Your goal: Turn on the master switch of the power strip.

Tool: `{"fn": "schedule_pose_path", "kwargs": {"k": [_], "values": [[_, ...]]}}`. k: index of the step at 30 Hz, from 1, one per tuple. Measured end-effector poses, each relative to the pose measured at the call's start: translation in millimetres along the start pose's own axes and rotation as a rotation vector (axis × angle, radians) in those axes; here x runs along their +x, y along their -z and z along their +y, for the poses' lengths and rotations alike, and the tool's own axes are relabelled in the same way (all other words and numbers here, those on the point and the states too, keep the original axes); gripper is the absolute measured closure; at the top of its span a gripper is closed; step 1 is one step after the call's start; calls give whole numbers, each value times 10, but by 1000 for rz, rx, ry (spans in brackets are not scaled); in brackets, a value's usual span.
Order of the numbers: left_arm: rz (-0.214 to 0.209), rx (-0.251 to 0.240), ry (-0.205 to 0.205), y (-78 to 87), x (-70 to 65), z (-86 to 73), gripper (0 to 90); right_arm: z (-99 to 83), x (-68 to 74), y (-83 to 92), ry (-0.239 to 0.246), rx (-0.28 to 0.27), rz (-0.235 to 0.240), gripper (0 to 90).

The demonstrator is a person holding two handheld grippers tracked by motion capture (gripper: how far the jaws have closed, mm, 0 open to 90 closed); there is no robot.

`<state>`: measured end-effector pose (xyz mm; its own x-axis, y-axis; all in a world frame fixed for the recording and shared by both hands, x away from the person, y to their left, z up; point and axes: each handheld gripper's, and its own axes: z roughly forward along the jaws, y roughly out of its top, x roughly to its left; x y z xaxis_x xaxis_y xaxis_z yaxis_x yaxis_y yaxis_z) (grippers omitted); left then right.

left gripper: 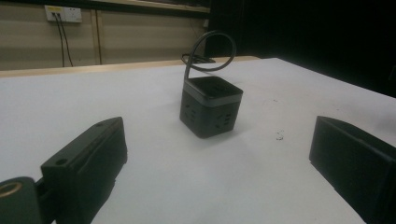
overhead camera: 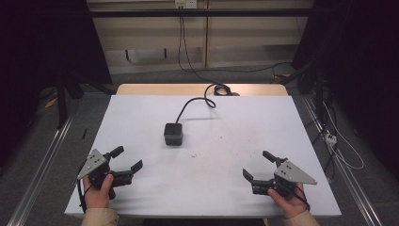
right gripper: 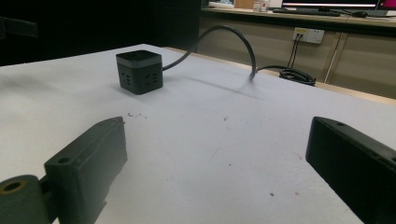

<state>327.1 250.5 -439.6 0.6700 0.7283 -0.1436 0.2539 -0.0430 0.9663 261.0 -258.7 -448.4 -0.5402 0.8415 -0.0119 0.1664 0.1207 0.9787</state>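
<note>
Two hand-held tongs, one cube-shaped power socket and one cable are counted on the white surface.

At the left of the high view, the left tongs are gripped by the person's left hand near the front edge. The jaws are spread wide apart, and nothing is held between them. One grey three-cornered plate is mounted on top. In the left gripper view, the two black jaws are seen at either side of the frame with bare surface between them, and the cube is seen ahead, well apart from the jaws.

At the centre, the one black cube-shaped power socket is placed upright on the surface, between the two tongs and farther from the person than both. Rows of socket slots are visible on its side faces. One black cable is led from the cube toward the far edge, where it is looped.

At the right, the right tongs are gripped by the right hand near the front edge. The jaws are likewise spread apart with nothing between them. A second grey plate is mounted on top. In the right gripper view, the cube is seen at upper left, well apart from the jaws.
</note>
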Motion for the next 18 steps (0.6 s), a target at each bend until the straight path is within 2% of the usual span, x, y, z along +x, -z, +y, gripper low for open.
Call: {"fn": "schedule_pose_path", "kwargs": {"k": [13,18], "values": [[-27,2,-22,-52,-40,27,39,6,7,-16,2,1,2,45],[-34,1,-44,-87,-65,64,39,8,11,-18,-2,0,1,44]]}}
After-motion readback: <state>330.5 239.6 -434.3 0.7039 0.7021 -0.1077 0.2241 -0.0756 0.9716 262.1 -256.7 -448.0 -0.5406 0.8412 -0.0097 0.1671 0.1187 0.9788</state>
